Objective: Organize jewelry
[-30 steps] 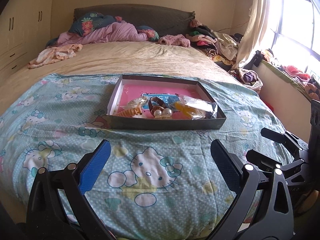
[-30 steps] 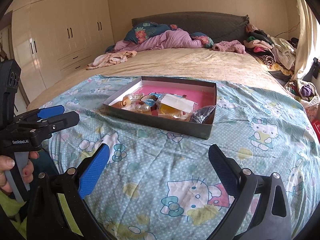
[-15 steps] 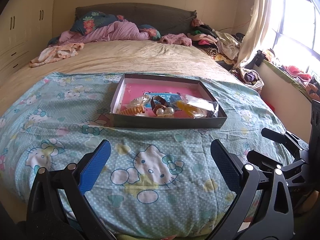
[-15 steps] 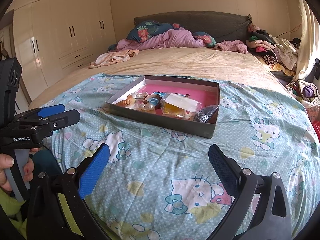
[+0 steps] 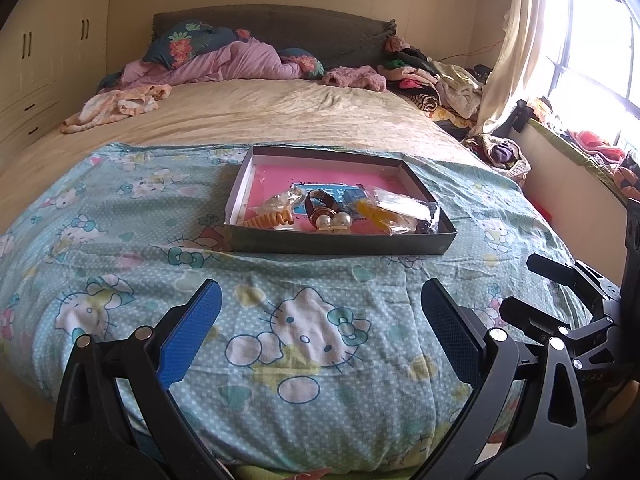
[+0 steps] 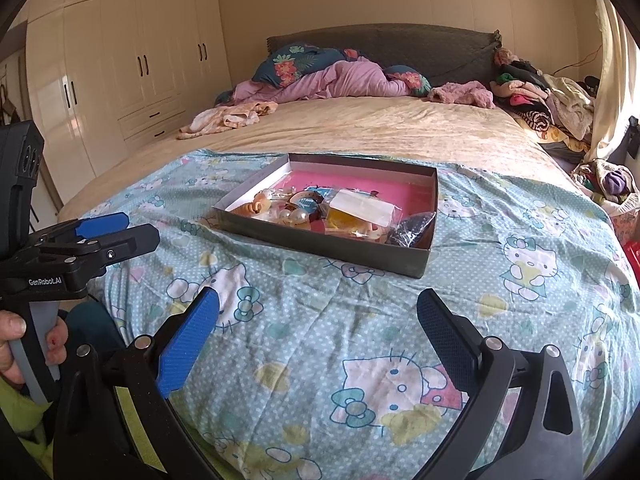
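Observation:
A shallow dark box [image 5: 340,242] [image 6: 320,246] with a pink floor lies on the cartoon-cat blanket. Inside it are an orange spiral hair tie [image 5: 270,219], pearl beads [image 5: 334,221] [image 6: 294,216], a dark bangle [image 5: 318,200], a clear packet with yellow contents [image 5: 394,210] [image 6: 356,216] and a dark mesh pouch [image 6: 412,228]. My left gripper [image 5: 320,320] hovers open over the blanket's near edge, well short of the box. My right gripper [image 6: 318,320] is open too, to the right of the left one and equally far back. Both hold nothing.
The blanket [image 5: 304,332] covers the near half of a bed [image 5: 260,116]. Pillows and clothes [image 5: 224,60] pile at the headboard, more clothes [image 5: 436,80] at the far right. Wardrobes [image 6: 120,60] stand left, a window [image 5: 592,40] right. A hand [image 6: 24,344] grips the left gripper's handle.
Both views have pulled back and risen slightly, so the box looks a bit farther away. Both grippers stay open and nothing in the box has moved.

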